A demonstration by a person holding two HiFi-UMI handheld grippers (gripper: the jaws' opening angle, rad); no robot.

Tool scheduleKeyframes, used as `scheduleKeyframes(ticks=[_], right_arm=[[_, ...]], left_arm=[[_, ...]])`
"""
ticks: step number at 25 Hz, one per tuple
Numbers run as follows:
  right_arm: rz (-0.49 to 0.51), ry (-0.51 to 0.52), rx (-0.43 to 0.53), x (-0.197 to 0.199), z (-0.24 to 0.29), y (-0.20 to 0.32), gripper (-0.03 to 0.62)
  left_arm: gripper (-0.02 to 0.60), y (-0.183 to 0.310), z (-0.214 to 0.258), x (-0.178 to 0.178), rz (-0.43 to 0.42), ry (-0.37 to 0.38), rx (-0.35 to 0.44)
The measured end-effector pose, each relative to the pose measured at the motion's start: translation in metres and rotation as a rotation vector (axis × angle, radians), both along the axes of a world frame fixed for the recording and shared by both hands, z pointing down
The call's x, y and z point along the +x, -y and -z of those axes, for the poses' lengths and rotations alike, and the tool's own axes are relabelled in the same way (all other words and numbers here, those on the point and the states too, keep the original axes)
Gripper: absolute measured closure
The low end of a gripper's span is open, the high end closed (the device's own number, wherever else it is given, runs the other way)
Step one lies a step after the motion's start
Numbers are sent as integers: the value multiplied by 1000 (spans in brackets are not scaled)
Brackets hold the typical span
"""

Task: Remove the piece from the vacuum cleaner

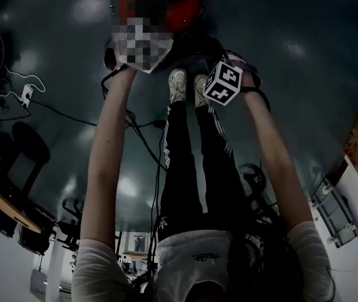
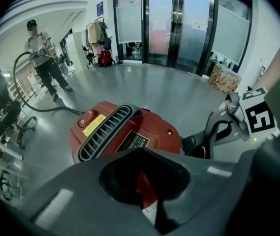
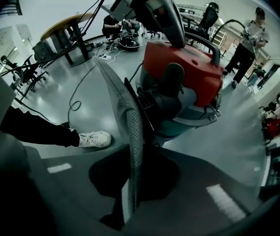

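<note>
The red vacuum cleaner (image 1: 188, 8) (image 2: 130, 132) (image 3: 184, 68) stands on the grey floor in front of my feet. My right gripper (image 3: 130, 200) (image 1: 224, 80) is shut on a thin grey mesh-edged panel (image 3: 125, 112), which I see edge-on, rising from the jaws beside the cleaner's dark end. In the left gripper view the right gripper (image 2: 206, 144) sits at the cleaner's right side. My left gripper (image 2: 162, 215) (image 3: 174, 33) rests its tip on the cleaner's red top, jaws together with nothing between them. In the head view a mosaic patch covers most of it.
A person (image 2: 41, 58) (image 3: 248, 38) stands farther off holding the cleaner's hose (image 2: 26, 100). Cables (image 1: 141, 131) (image 3: 76, 102) trail over the floor by my shoes (image 1: 179, 83) (image 3: 95, 139). A wooden table (image 3: 66, 23) and chairs stand behind; glass doors (image 2: 179, 23) lie ahead.
</note>
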State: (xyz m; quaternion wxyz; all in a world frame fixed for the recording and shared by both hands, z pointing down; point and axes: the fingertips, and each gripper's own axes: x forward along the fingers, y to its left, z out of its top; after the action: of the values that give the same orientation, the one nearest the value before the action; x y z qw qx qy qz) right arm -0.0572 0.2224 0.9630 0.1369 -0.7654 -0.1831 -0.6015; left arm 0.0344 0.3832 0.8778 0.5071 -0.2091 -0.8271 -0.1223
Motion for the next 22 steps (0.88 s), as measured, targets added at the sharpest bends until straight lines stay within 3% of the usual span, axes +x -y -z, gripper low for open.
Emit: scheduleKeyframes(ticks=[15, 22], right_arm=[[-52, -52, -8, 14, 8, 34, 559], [132, -26, 84, 15, -8, 89, 559]], left_arm=[[581, 0, 0, 3, 7, -47, -21], [581, -2, -1, 2, 28, -32, -18]])
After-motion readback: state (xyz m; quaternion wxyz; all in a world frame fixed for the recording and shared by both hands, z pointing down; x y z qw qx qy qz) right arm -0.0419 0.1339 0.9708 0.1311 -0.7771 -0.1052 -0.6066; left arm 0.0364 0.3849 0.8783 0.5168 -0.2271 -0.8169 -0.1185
